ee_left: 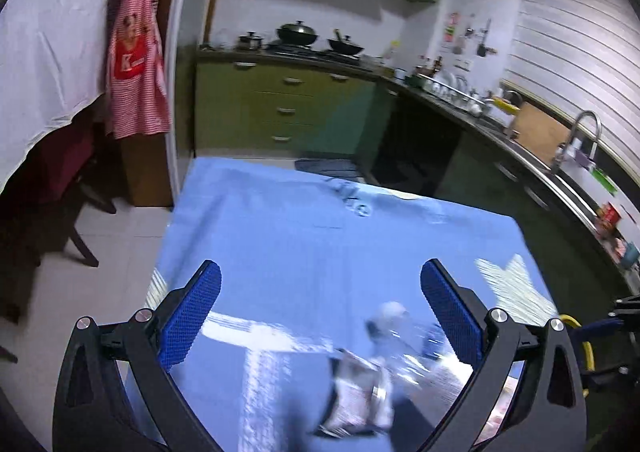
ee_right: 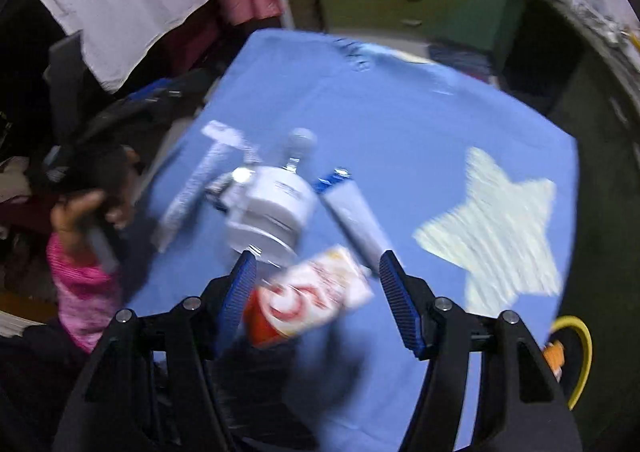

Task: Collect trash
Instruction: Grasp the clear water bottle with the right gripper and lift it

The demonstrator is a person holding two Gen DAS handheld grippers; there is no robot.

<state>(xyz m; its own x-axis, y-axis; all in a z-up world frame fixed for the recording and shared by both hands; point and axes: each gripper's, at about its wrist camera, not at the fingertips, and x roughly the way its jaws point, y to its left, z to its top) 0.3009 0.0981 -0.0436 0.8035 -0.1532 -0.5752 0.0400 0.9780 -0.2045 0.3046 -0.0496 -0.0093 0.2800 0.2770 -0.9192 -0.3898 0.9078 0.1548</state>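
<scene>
Both tongs gape released; red-white packet lies diagonally between the right's.

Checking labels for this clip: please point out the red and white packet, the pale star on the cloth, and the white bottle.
red and white packet (ee_right: 316, 300): right wrist view, middle of its printed face.
pale star (ee_right: 496, 228): right wrist view, centre of the star.
white bottle (ee_right: 272, 208): right wrist view, middle of its body.

Left gripper — jaws wide, empty — over blue cloth; blurred trash (unidentifiable) below.
</scene>
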